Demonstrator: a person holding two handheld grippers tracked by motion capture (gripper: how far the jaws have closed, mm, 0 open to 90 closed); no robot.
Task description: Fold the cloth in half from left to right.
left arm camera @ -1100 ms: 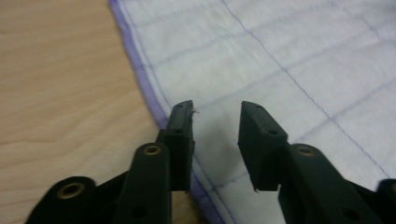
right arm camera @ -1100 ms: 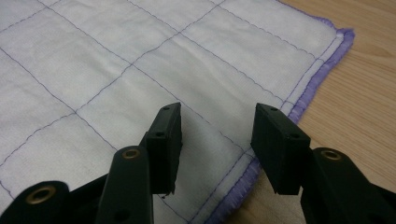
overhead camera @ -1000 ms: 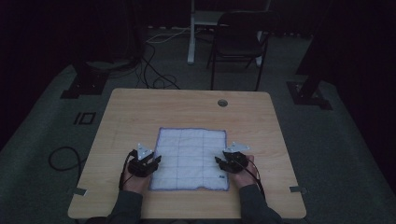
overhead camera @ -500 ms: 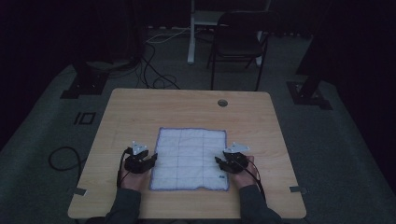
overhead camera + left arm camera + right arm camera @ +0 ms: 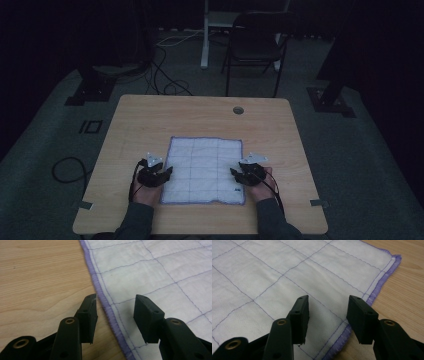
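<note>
Both grippers gape wide, holding nothing: left gripper (image 5: 115, 315), just opened, straddles the cloth (image 5: 205, 167) hem; right gripper (image 5: 328, 316) has hem at 5 o'clock.

Nothing here can be read. The white quilted cloth (image 5: 204, 169) on the wooden table (image 5: 150, 120) carries only purple stitched lines and a purple hem; a tiny dark mark near the cloth's near right corner is too small to make out.
</note>
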